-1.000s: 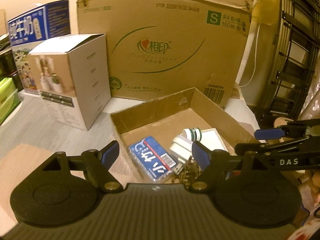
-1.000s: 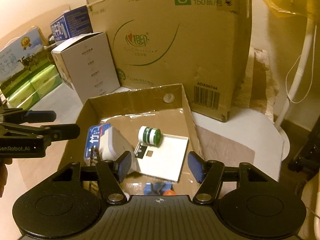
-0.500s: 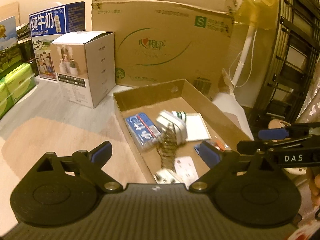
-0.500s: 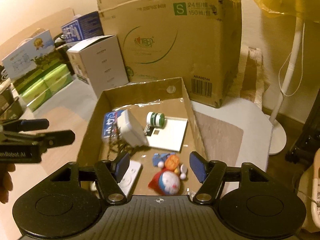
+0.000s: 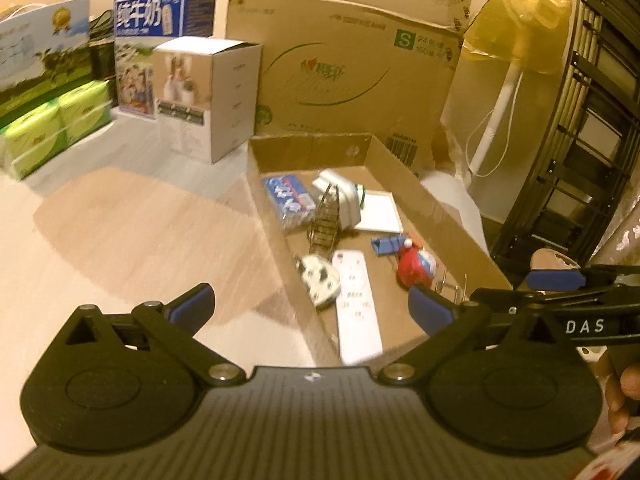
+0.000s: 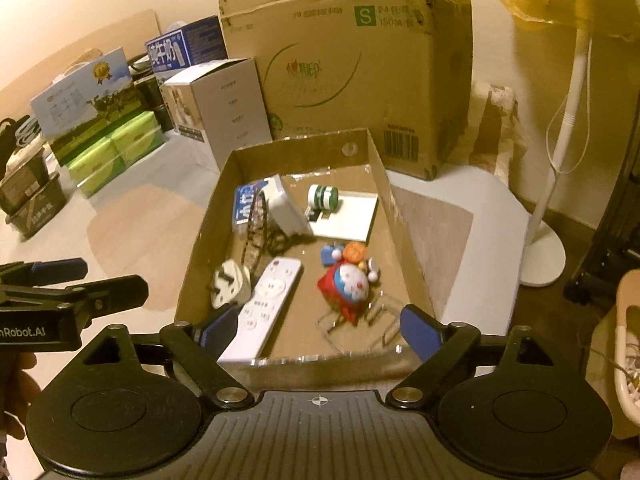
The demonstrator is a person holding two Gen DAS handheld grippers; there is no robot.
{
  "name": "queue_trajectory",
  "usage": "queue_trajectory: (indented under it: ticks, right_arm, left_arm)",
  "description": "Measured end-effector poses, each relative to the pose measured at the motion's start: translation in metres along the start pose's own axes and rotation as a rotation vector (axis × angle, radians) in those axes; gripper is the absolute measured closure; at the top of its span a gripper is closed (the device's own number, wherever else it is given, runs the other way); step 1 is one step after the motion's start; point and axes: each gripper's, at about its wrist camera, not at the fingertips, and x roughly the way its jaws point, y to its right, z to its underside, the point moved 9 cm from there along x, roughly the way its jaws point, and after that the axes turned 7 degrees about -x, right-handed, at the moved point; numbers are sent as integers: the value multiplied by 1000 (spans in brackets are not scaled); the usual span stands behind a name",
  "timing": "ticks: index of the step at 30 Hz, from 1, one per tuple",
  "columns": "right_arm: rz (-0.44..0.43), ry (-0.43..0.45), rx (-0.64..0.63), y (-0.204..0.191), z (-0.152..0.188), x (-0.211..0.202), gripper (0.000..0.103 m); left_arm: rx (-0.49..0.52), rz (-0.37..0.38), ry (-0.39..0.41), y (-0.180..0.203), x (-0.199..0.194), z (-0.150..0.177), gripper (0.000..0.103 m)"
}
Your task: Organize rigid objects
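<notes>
The shallow cardboard tray holds all the loose items: a white remote, a white plug, a red and blue toy, a green-banded roll, a white card, a blue packet and a white block tilted on edge. No item is seen on the floor outside the tray.

The tray lies directly ahead of and below the right claw. The remote sits just beyond that claw's left fingertip, long axis running away from it and leaning slightly right. The toy is ahead, nearer the right fingertip.

From the left claw, the tray is ahead and offset right; only its right fingertip overlaps the tray.

Both claws are spread and widening, with nothing pinched between the fingers.

Judgement: the right claw is nearer and better aligned with the contents. Gripping the remote calls for closing across its narrow width.
</notes>
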Motion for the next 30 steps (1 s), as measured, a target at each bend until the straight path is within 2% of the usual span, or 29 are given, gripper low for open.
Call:
queue_trajectory:
  ticks: [11, 21, 26, 30]
  right_arm:
    - [2, -38, 4, -15, 38, -16, 12]
    - [2, -31, -4, -29, 53, -36, 12]
    - [5, -26, -12, -33, 56, -43, 12]
    - [8, -30, -1, -32, 59, -45, 12]
  left_arm:
    - [-11, -22, -20, -7, -33, 39, 1]
    - [18, -9, -25, 1, -52, 56, 2]
    - [-8, 18, -42, 3, -56, 65, 2]
    - [-15, 5, -38, 2, -60, 69, 2]
